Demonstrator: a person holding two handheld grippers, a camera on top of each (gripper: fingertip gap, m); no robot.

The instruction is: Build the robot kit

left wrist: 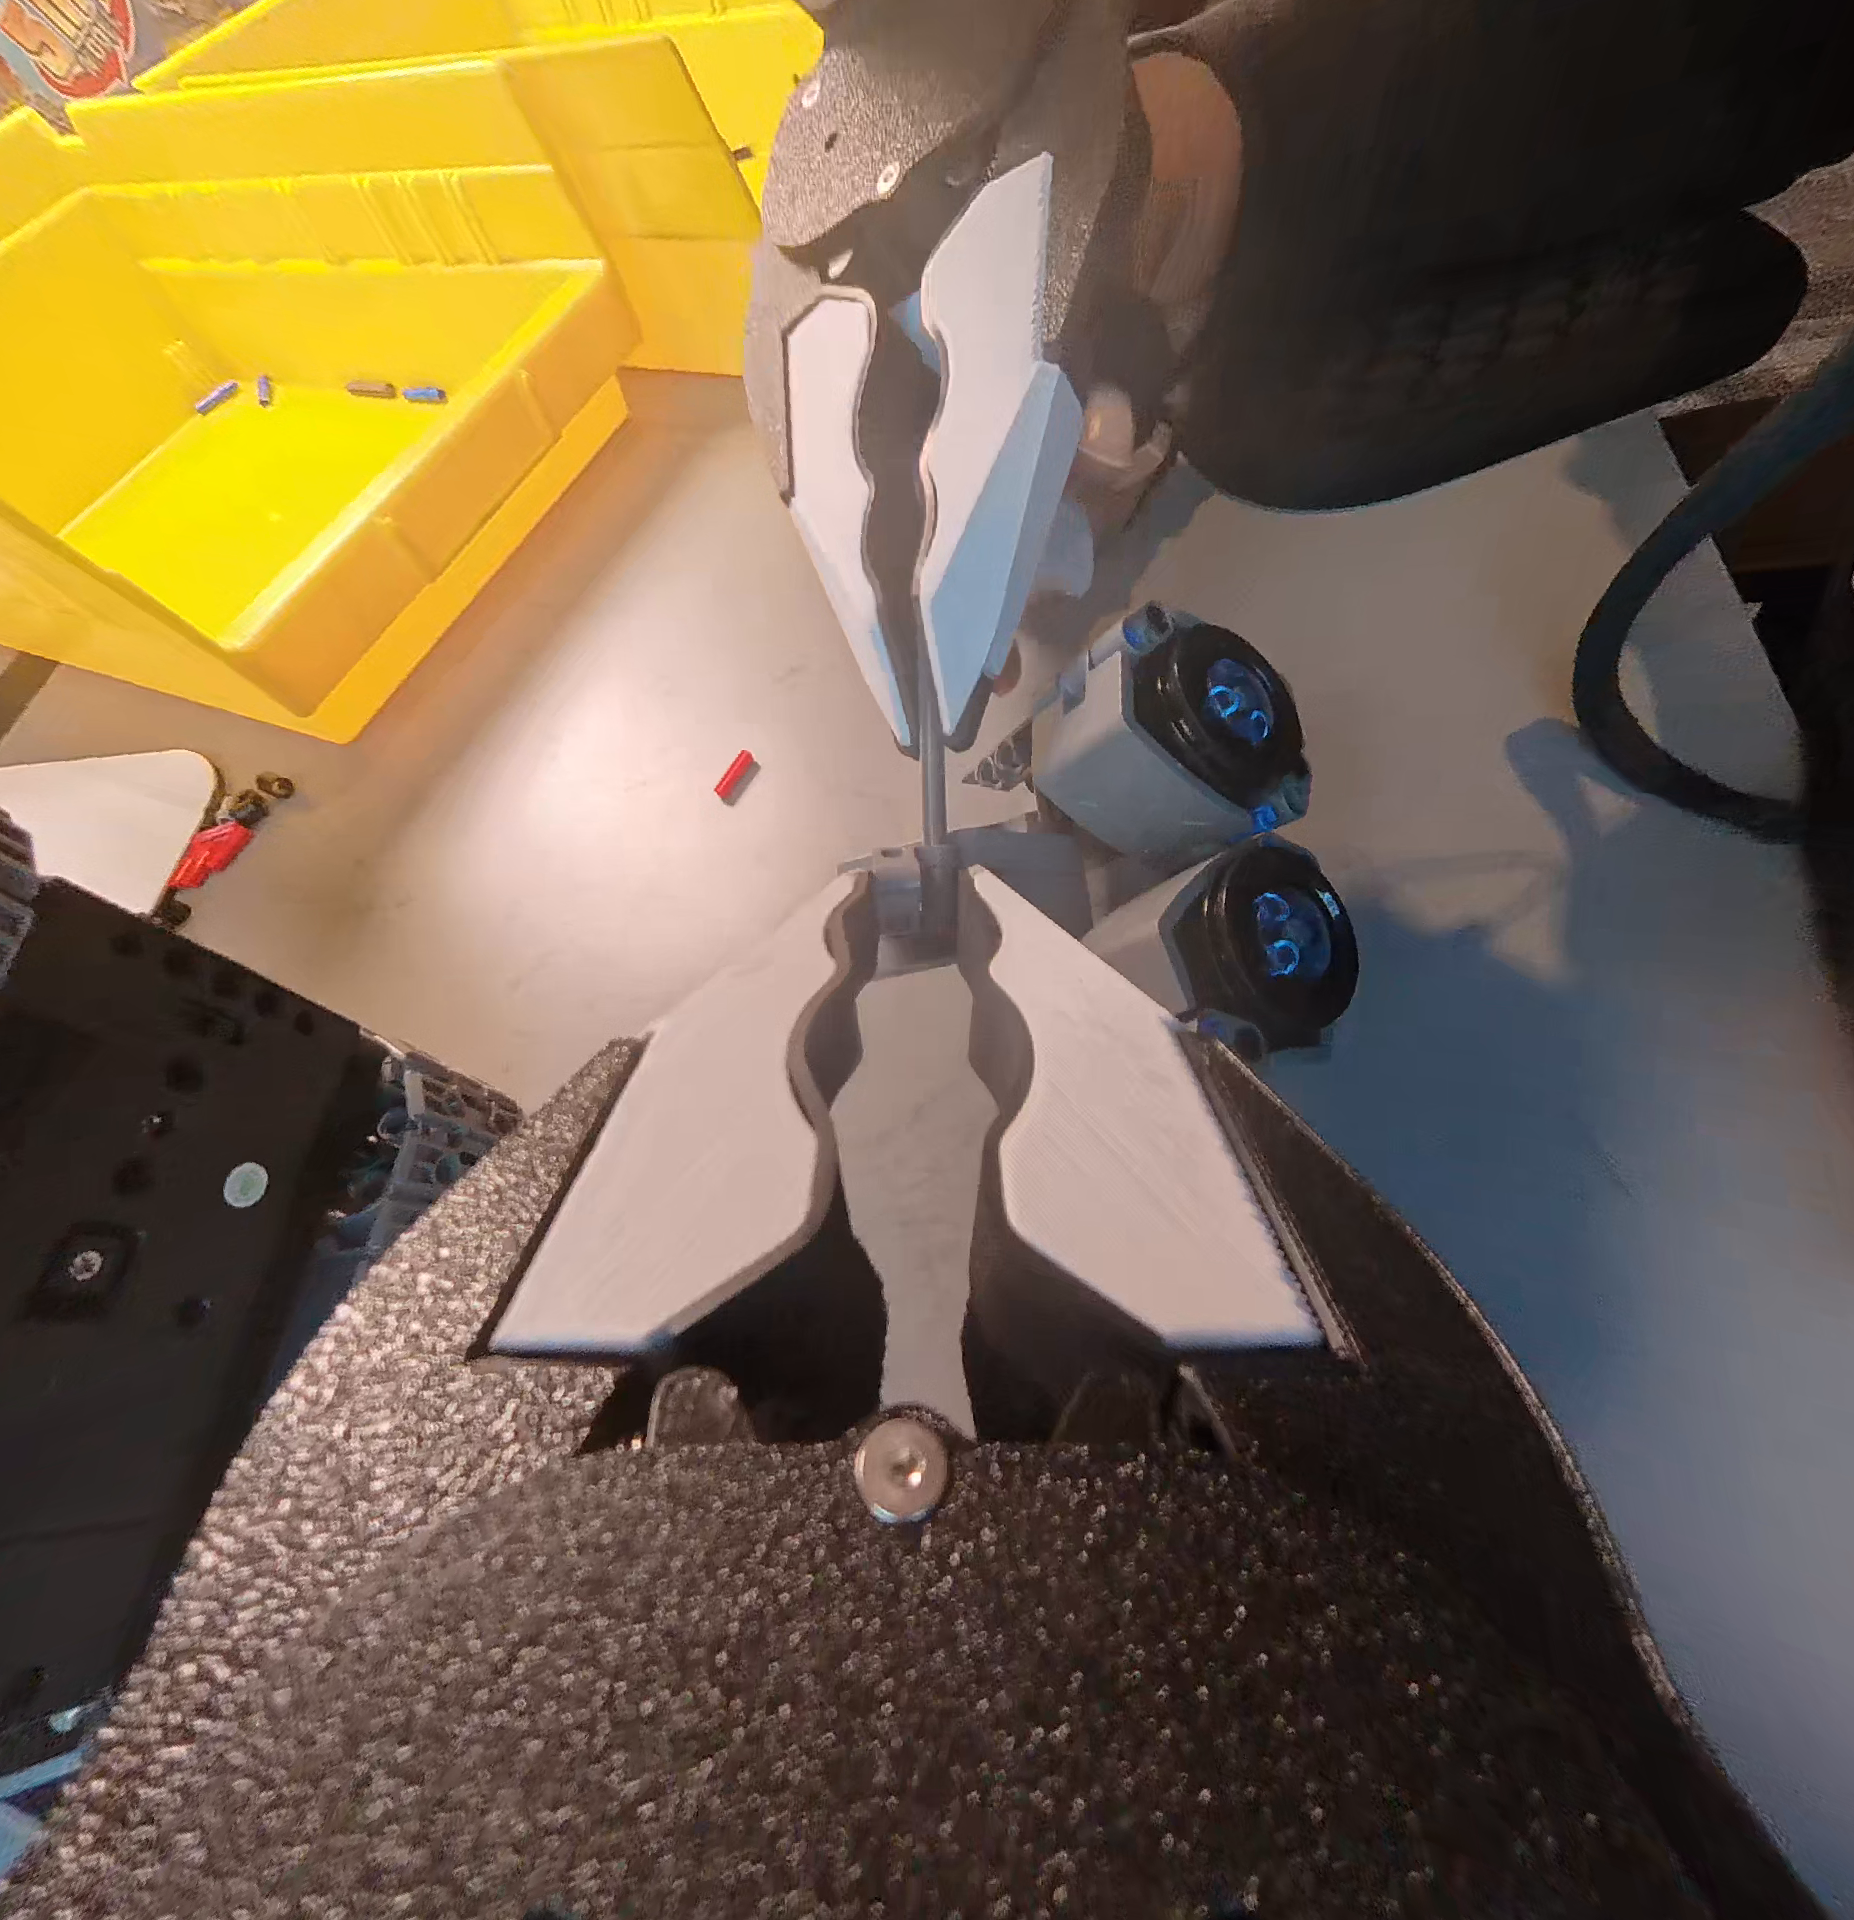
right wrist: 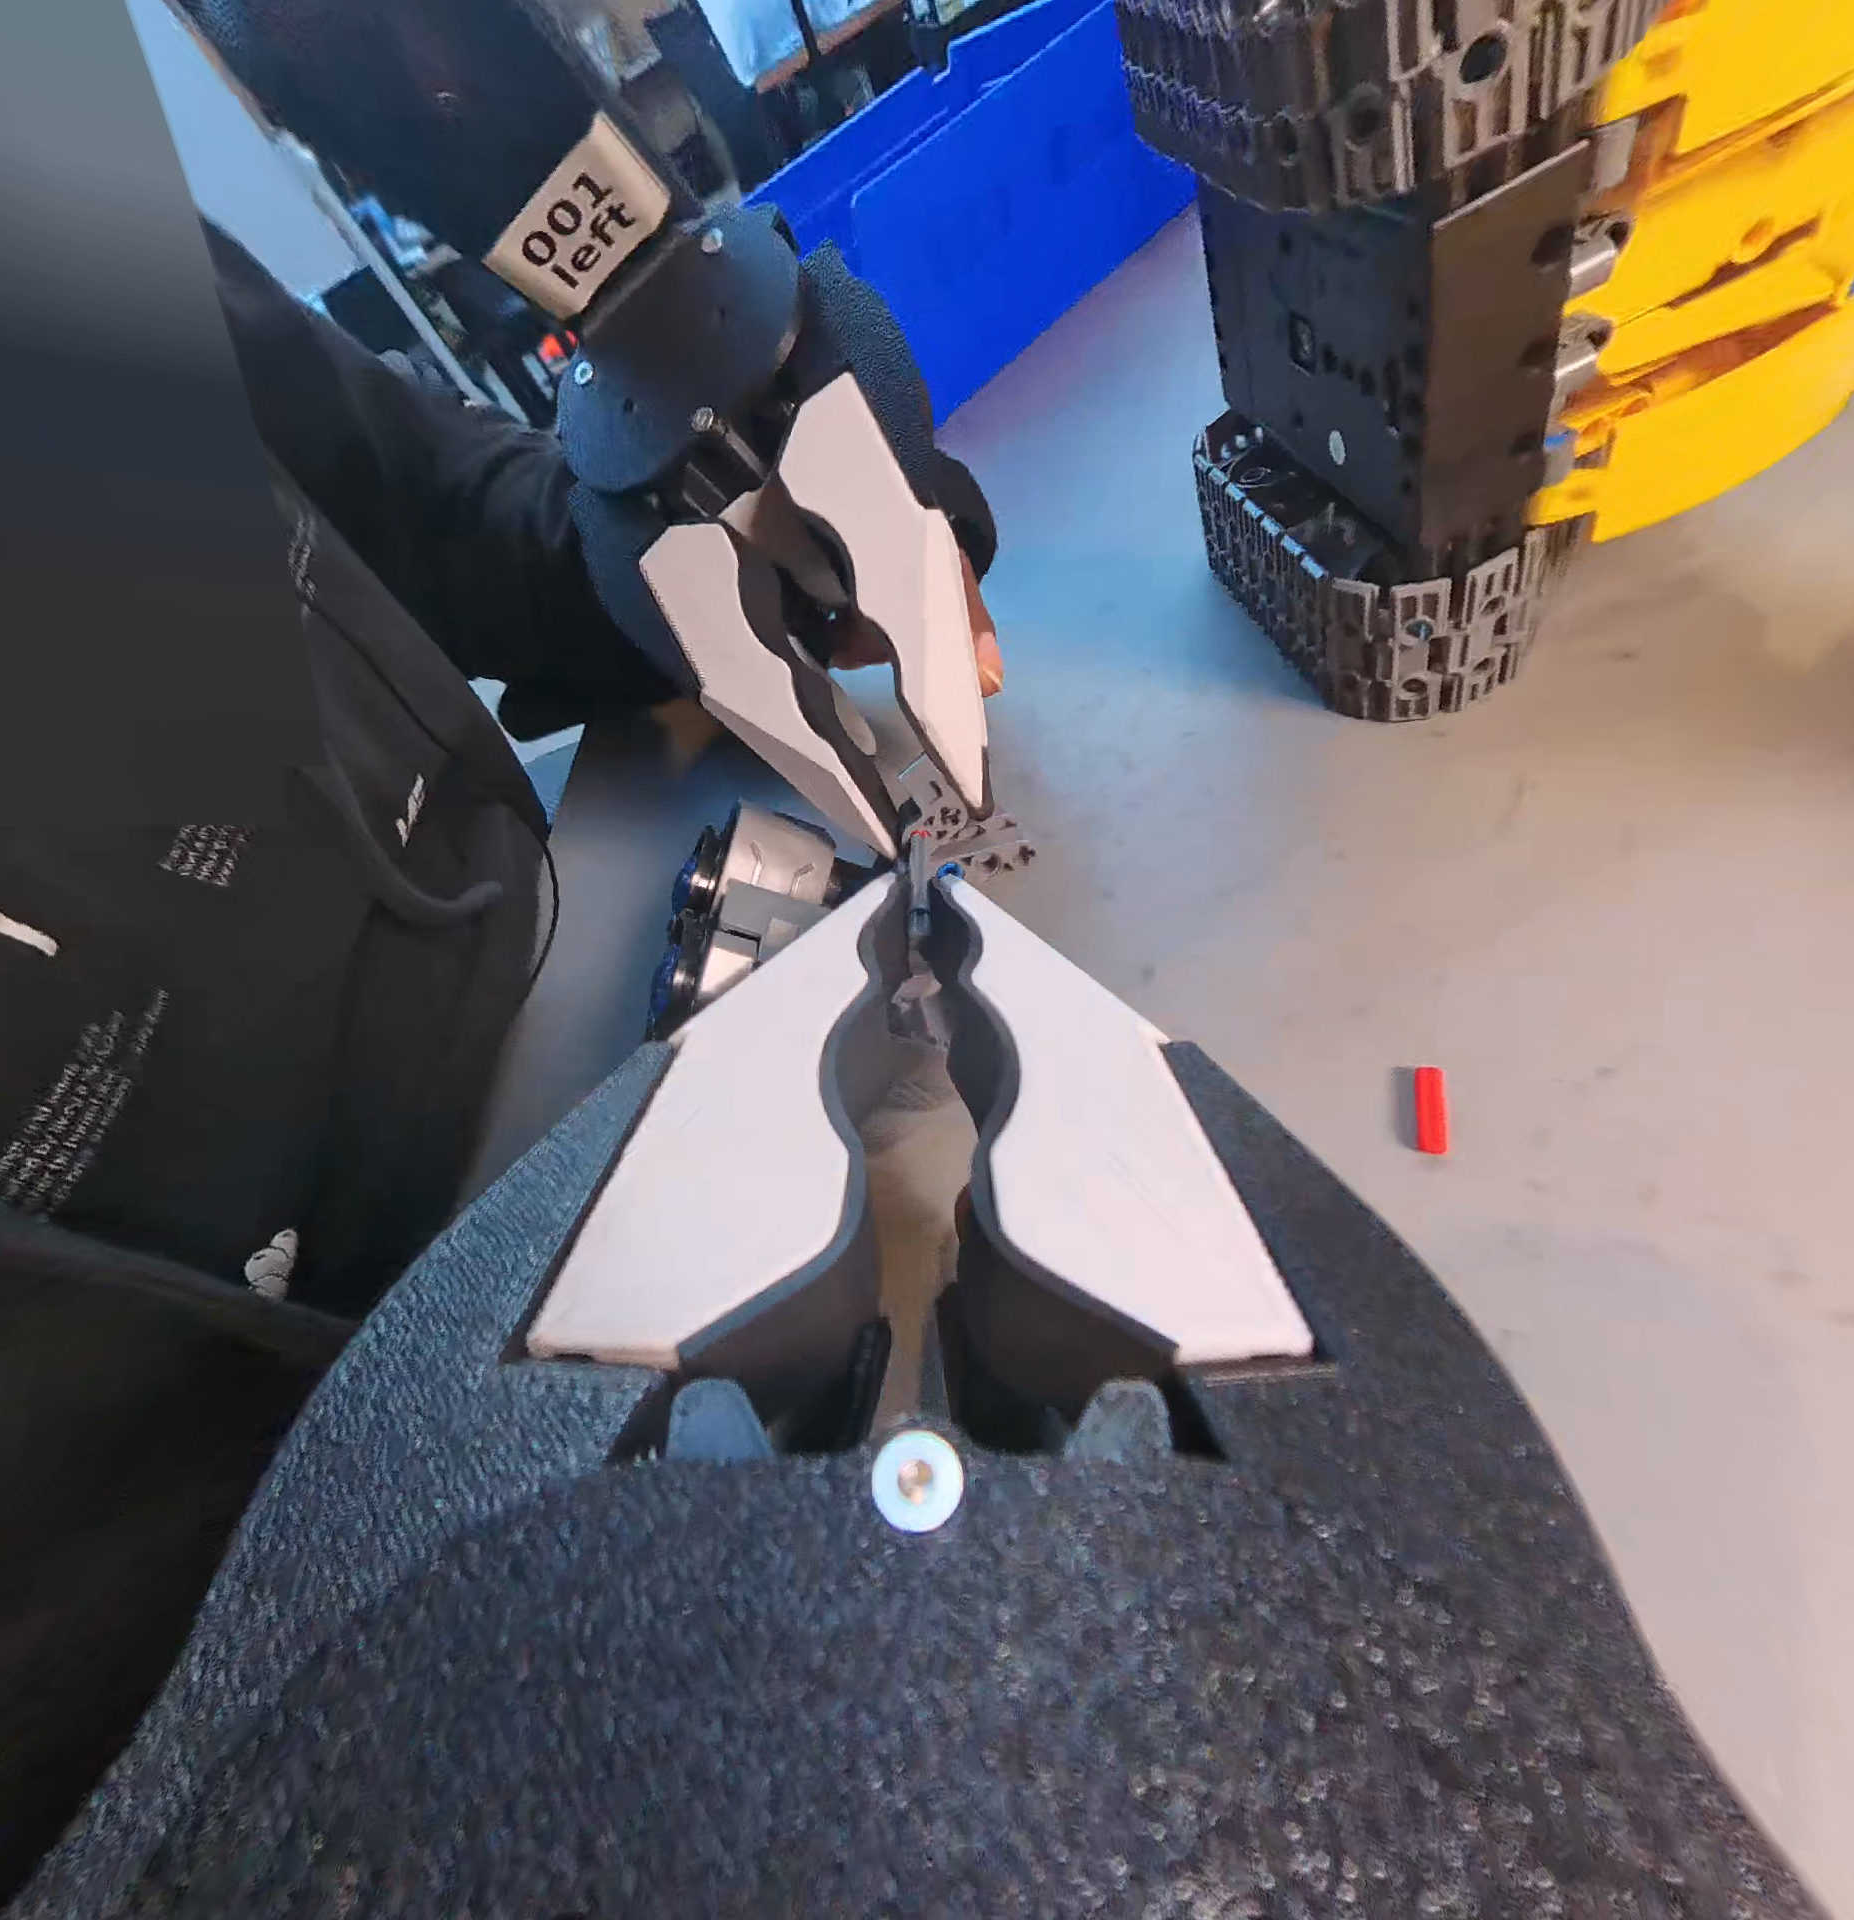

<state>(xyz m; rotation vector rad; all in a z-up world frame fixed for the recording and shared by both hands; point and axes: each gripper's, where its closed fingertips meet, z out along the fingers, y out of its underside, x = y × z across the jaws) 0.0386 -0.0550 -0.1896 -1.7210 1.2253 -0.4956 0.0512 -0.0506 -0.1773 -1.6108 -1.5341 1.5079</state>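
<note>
My left gripper (left wrist: 915, 883) is shut on a small grey connector (left wrist: 900, 920) that belongs to an assembly with two grey motors (left wrist: 1162, 748) with black round faces. My right gripper (left wrist: 928, 732) comes down from above, shut on a thin dark grey axle (left wrist: 934, 795) whose lower end meets the connector. In the right wrist view my right gripper (right wrist: 918, 883) pinches the axle (right wrist: 918, 902). The left gripper (right wrist: 938, 821) holds the grey beam part (right wrist: 990, 840) just beyond it, with the motors (right wrist: 762, 883) to its left.
Yellow bins (left wrist: 310, 499) holding a few small pins stand at the far left. A red pin (left wrist: 736, 774) lies loose on the grey table (left wrist: 487, 883). A black and yellow tracked model (right wrist: 1422, 416) and a blue bin (right wrist: 985, 208) stand behind. A person in black sits close. The grippers are tip to tip, or close to it.
</note>
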